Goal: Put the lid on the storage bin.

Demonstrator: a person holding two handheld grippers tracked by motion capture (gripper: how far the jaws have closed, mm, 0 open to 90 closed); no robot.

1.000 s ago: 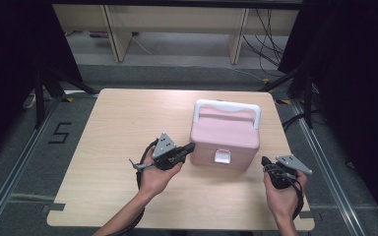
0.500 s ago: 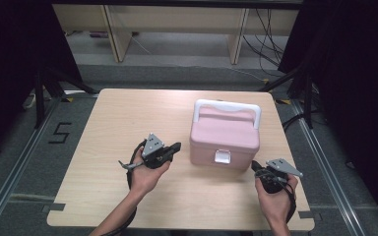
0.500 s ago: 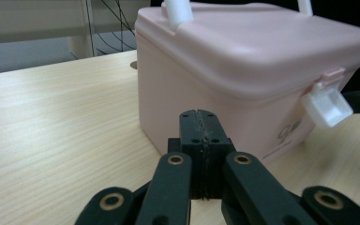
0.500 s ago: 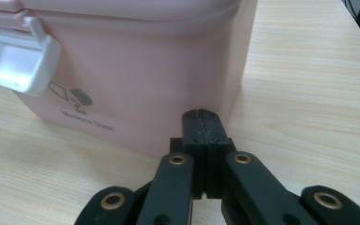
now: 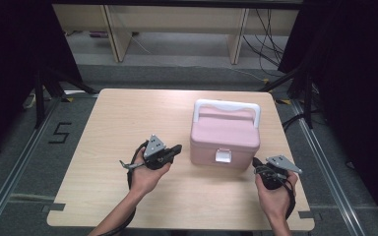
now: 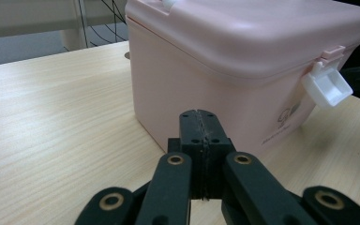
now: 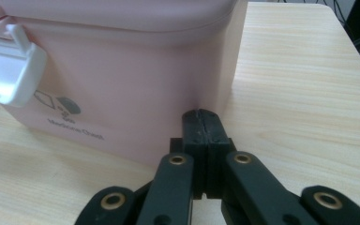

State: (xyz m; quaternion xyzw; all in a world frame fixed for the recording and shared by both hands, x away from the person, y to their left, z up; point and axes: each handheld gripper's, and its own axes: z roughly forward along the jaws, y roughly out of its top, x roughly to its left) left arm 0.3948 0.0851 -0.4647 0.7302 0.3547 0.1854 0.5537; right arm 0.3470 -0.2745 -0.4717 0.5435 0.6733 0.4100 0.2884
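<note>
One pale pink plastic box with a white carrying handle and a white front latch stands on the right half of the light wooden desk, its latch facing the person's edge and its lid down. The handle lies along the far side of the lid. Between the box and the desk's right edge runs a narrow bare strip; its far side stands back a little from the far edge. To the left of the box the wood lies bare out to the left edge, and a broad band stays free along the near edge.

Left claw, held in the person's left hand, sits just beside the box's near left corner, jaws pressed together on nothing; the left gripper view shows its tips close to the pink wall, apart from it. Right claw, in the right hand, lies near the box's near right corner, jaws likewise pressed together and bare.

Beyond the desk lies grey floor bounded by dark curtains.
</note>
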